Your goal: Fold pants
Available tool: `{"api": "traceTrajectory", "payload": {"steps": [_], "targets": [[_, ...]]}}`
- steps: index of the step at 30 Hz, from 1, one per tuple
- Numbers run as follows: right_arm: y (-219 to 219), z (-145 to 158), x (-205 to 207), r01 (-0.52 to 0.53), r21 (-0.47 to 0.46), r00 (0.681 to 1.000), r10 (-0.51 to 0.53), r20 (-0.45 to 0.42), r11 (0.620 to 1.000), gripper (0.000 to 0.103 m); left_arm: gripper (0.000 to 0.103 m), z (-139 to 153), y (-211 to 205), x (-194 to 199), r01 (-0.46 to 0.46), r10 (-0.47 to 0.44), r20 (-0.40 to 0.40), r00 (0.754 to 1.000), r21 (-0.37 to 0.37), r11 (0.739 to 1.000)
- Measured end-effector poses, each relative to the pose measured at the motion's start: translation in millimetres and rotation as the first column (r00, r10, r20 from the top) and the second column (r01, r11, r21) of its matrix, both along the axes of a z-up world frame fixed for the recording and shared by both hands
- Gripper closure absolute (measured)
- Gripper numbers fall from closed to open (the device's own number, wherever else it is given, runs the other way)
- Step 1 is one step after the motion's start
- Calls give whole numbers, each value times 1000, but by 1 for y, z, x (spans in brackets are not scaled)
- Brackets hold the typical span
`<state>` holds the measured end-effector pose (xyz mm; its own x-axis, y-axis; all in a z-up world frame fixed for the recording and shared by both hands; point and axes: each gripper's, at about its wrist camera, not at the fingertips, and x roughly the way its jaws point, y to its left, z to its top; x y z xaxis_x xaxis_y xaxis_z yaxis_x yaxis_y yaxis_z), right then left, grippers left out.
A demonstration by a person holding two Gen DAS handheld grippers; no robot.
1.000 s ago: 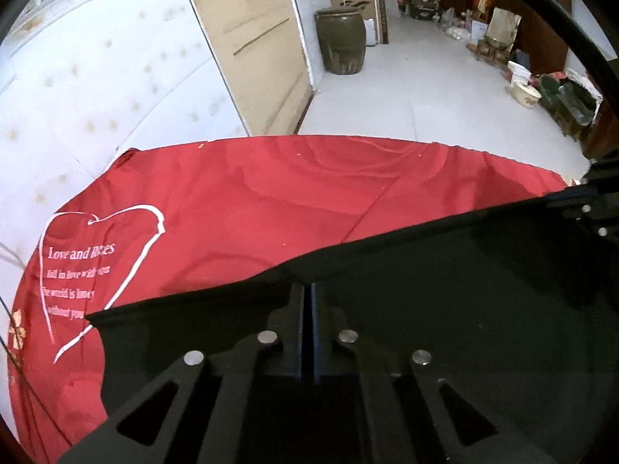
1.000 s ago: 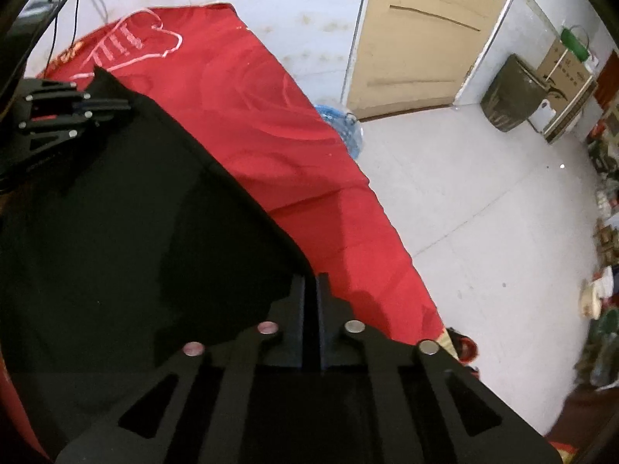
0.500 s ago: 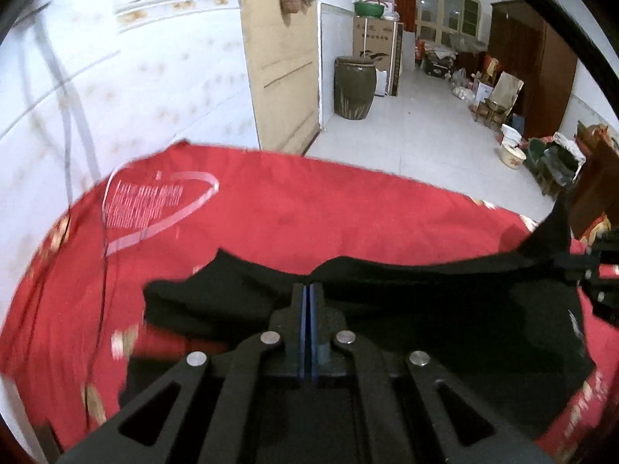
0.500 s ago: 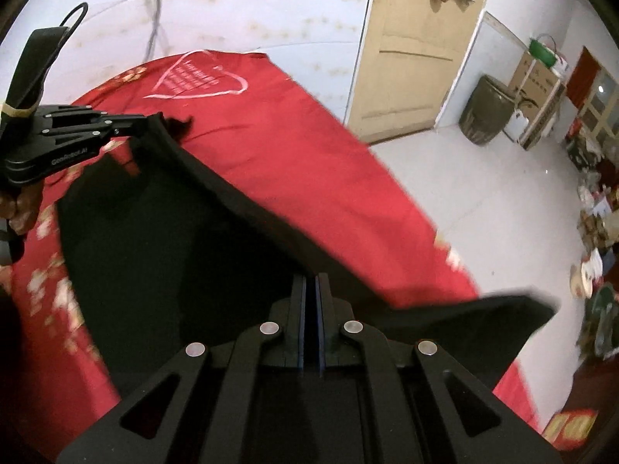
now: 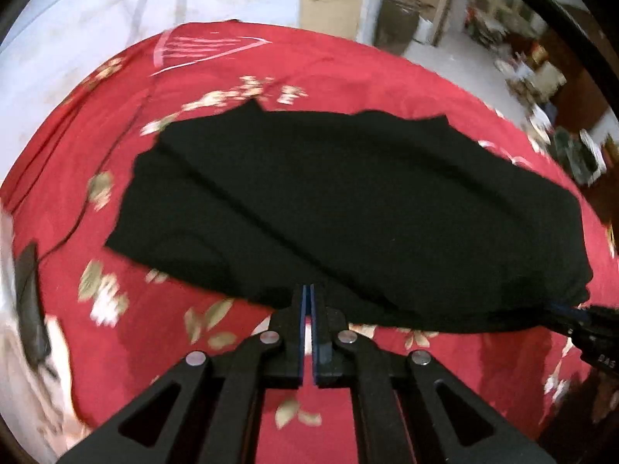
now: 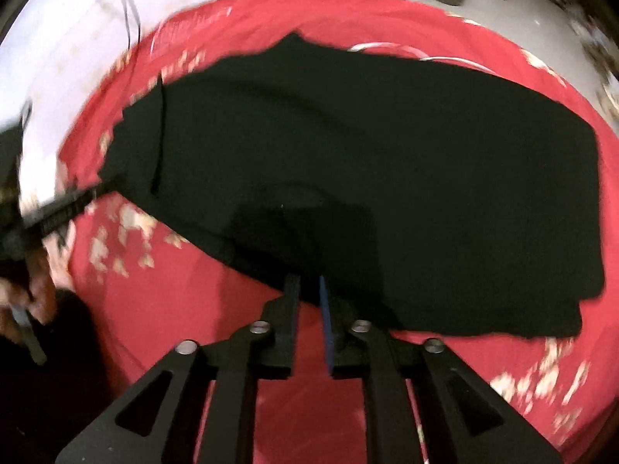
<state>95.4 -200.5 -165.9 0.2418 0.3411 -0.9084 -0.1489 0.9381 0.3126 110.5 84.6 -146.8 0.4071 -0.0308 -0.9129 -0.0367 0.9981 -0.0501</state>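
Both claws have carried the black pants (image 5: pixel 348 201) down in the last second – a moment ago the cloth hung lifted in front of each camera, and now it lies spread on the red sheet (image 5: pixel 154 328). That looks like a fold just laid over, since a layer edge runs slantwise across the left part of the garment in the left wrist view.

Letting go has begun. The right claw (image 6: pixel 307 282) is opening: its fingers stand clearly apart with the near hem of the pants between them but not pressed. The left claw (image 5: pixel 308 290) is nearly pressed together, only a thin slit showing as it starts to part, and its tips are on the near hem, which it appears to pinch lightly.

Pants lie flat in the middle of the sheet, well inside its borders. Their long axis runs side to side across both views – one end toward the wall, the other toward the open floor – with the near long edge at the claws. Motion blur hides which end is the waist.
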Motion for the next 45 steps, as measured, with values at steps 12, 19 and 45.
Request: {"api": "traceTrajectory", "payload": {"steps": [12, 19, 45], "targets": [[-88, -4, -11, 446, 77, 895, -443, -52, 892, 54, 48, -3, 7, 60, -94, 89, 70, 994, 74, 993], [-111, -21, -14, 604, 61, 795, -595, -120, 795, 54, 80, -42, -6, 109, -76, 65, 54, 996, 222, 972], [-127, -22, -14, 696, 167, 715, -697, -64, 698, 54, 53, -39, 120, 9, -453, 456, -19, 890, -168, 876]]}}
